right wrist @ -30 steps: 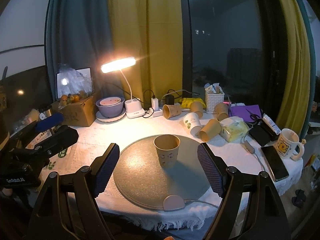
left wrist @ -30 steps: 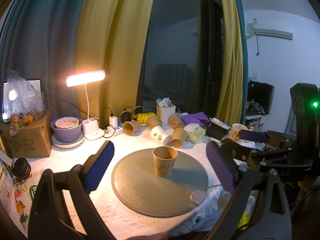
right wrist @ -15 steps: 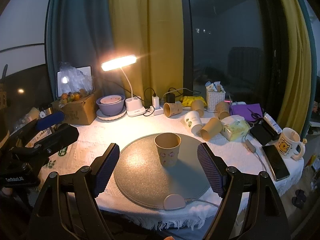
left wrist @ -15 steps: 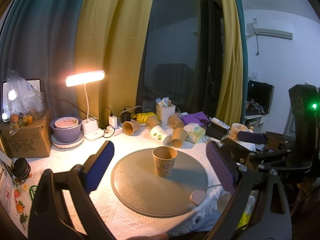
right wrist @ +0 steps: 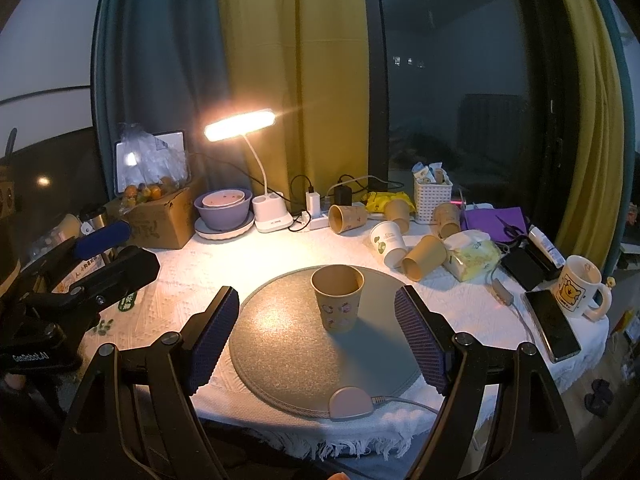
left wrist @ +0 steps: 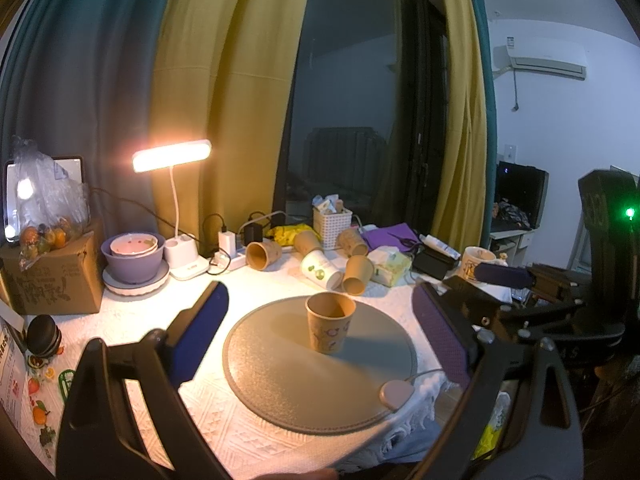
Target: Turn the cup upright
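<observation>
Cup upright on the round grey mat, mouth up, seen through the left gripper, whose fingers are spread wide, holding nothing and well short of it. From the right gripper, equally wide and empty, the cup stands ahead between its pads. "GenRobot.AI" marks the other gripper's body.

The cup stands upright on the round mat, toward the mat's far side. Behind the mat, several paper cups lie on their sides on the table. The lamp stands at the back, with stacked bowls to its left. A mug sits at the right, a phone just before it. Both grippers are held well apart from the cup, the left gripper and the right gripper each with the cup between its spread fingers in view.
</observation>
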`<action>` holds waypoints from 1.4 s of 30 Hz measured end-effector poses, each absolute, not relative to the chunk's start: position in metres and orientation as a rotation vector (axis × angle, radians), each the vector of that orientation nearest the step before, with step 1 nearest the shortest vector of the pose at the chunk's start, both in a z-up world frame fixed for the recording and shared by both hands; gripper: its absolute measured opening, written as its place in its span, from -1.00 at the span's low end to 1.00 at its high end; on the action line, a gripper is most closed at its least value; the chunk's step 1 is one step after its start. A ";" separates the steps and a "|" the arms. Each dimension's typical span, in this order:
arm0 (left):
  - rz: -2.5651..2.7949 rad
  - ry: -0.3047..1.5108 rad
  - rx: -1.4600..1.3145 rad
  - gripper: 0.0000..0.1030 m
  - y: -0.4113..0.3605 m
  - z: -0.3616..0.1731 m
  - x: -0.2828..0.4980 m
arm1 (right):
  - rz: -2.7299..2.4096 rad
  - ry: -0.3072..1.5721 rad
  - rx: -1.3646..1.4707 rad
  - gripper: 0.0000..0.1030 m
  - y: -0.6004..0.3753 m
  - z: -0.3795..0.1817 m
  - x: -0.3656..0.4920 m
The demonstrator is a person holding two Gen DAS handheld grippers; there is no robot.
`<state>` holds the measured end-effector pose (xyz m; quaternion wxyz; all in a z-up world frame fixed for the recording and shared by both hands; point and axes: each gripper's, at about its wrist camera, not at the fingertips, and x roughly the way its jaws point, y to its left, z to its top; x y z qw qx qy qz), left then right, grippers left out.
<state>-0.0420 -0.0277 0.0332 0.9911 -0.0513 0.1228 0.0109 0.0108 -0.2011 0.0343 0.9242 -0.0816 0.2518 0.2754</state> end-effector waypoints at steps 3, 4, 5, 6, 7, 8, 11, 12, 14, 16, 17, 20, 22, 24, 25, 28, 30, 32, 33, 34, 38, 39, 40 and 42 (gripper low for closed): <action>0.021 0.247 -0.103 0.82 -0.027 0.032 -0.042 | 0.564 0.516 -0.167 0.61 -0.202 0.035 0.013; 0.020 0.248 -0.103 0.82 -0.028 0.032 -0.042 | 0.564 0.516 -0.167 0.61 -0.202 0.034 0.013; 0.020 0.249 -0.103 0.82 -0.028 0.031 -0.042 | 0.564 0.516 -0.167 0.61 -0.202 0.034 0.012; 0.021 0.249 -0.103 0.82 -0.028 0.031 -0.042 | 0.565 0.518 -0.166 0.61 -0.202 0.034 0.013; 0.021 0.249 -0.104 0.82 -0.028 0.031 -0.042 | 0.565 0.519 -0.166 0.61 -0.202 0.034 0.013; 0.020 0.249 -0.105 0.82 -0.028 0.032 -0.042 | 0.564 0.519 -0.166 0.61 -0.202 0.034 0.012; 0.020 0.250 -0.106 0.82 -0.029 0.030 -0.043 | 0.564 0.518 -0.166 0.61 -0.202 0.034 0.013; 0.019 0.250 -0.105 0.82 -0.028 0.031 -0.042 | 0.564 0.518 -0.166 0.61 -0.202 0.034 0.013; 0.019 0.250 -0.105 0.82 -0.028 0.031 -0.042 | 0.564 0.518 -0.166 0.61 -0.202 0.034 0.013; 0.020 0.250 -0.105 0.82 -0.028 0.031 -0.042 | 0.564 0.518 -0.166 0.61 -0.203 0.034 0.013; 0.020 0.250 -0.105 0.82 -0.029 0.031 -0.043 | 0.564 0.519 -0.166 0.61 -0.203 0.034 0.013; 0.020 0.251 -0.106 0.82 -0.029 0.031 -0.042 | 0.564 0.519 -0.165 0.61 -0.203 0.034 0.013; 0.020 0.250 -0.106 0.82 -0.029 0.031 -0.042 | 0.565 0.518 -0.166 0.61 -0.203 0.034 0.014; 0.021 0.250 -0.106 0.82 -0.029 0.031 -0.042 | 0.564 0.519 -0.166 0.61 -0.203 0.034 0.014; 0.020 0.251 -0.106 0.82 -0.029 0.031 -0.042 | 0.564 0.519 -0.166 0.61 -0.203 0.034 0.013; 0.019 0.251 -0.106 0.82 -0.029 0.031 -0.042 | 0.563 0.519 -0.166 0.61 -0.202 0.035 0.013; 0.020 0.251 -0.107 0.82 -0.029 0.031 -0.042 | 0.563 0.518 -0.167 0.61 -0.202 0.035 0.014; 0.020 0.250 -0.107 0.82 -0.029 0.031 -0.043 | 0.561 0.517 -0.168 0.61 -0.203 0.035 0.013; 0.021 0.251 -0.107 0.82 -0.029 0.031 -0.042 | 0.560 0.517 -0.168 0.61 -0.203 0.035 0.013; 0.021 0.251 -0.107 0.82 -0.030 0.031 -0.042 | 0.559 0.517 -0.168 0.61 -0.203 0.035 0.013; 0.020 0.252 -0.107 0.82 -0.029 0.032 -0.042 | 0.559 0.518 -0.167 0.61 -0.204 0.035 0.013; 0.019 0.253 -0.105 0.82 -0.031 0.030 -0.042 | 0.559 0.519 -0.167 0.61 -0.204 0.035 0.013; 0.017 0.253 -0.104 0.82 -0.032 0.030 -0.043 | 0.559 0.518 -0.168 0.61 -0.204 0.035 0.013; 0.005 0.252 -0.103 0.82 -0.037 0.026 -0.044 | 0.559 0.517 -0.167 0.61 -0.204 0.035 0.013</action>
